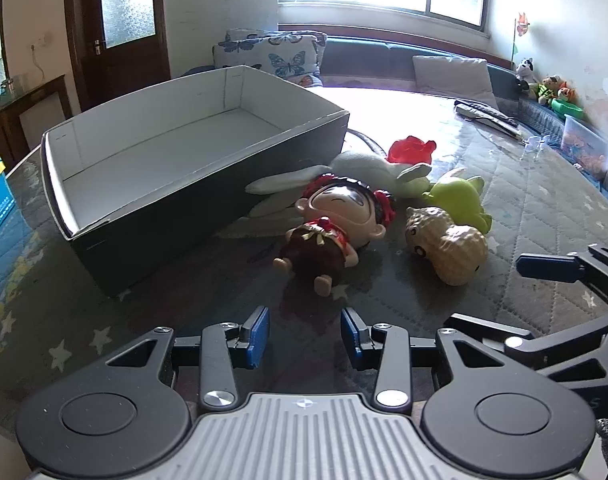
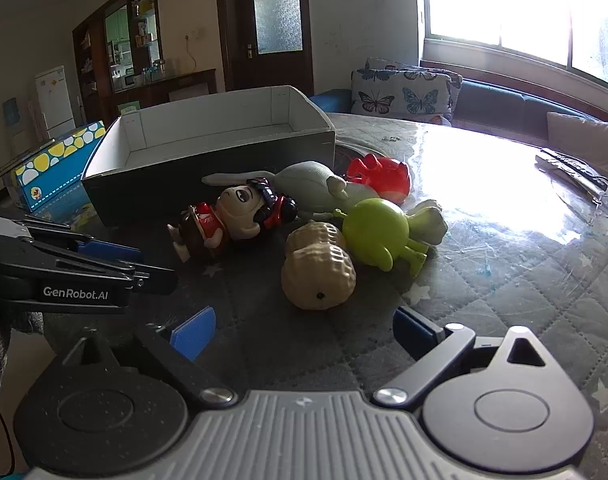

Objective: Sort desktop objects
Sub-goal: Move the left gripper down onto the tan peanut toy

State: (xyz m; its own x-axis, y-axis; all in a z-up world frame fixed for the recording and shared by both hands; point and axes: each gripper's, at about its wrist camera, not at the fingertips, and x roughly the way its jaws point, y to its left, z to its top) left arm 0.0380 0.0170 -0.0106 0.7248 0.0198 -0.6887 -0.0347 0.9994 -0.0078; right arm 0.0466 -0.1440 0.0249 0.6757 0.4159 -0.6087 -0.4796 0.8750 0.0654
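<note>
A dark box with a white, empty inside (image 1: 208, 196) (image 2: 208, 156) stands on the quilted table. Beside it lies a heap of toys: a doll with red hair buns (image 1: 328, 236) (image 2: 232, 220), a tan peanut toy (image 1: 448, 244) (image 2: 318, 268), a green frog toy (image 1: 460, 200) (image 2: 378, 232), a pale plush (image 1: 364, 172) (image 2: 312, 188) and a red toy (image 1: 410, 150) (image 2: 384, 176). My left gripper (image 1: 306, 338) is open and empty, just short of the doll. My right gripper (image 2: 304, 332) is open wide and empty, just short of the peanut.
A blue box with yellow and white spots (image 2: 54, 168) sits left of the dark box. A remote control (image 1: 488, 116) (image 2: 572, 170) lies at the far right of the table. A sofa with butterfly cushions (image 2: 404, 94) stands behind.
</note>
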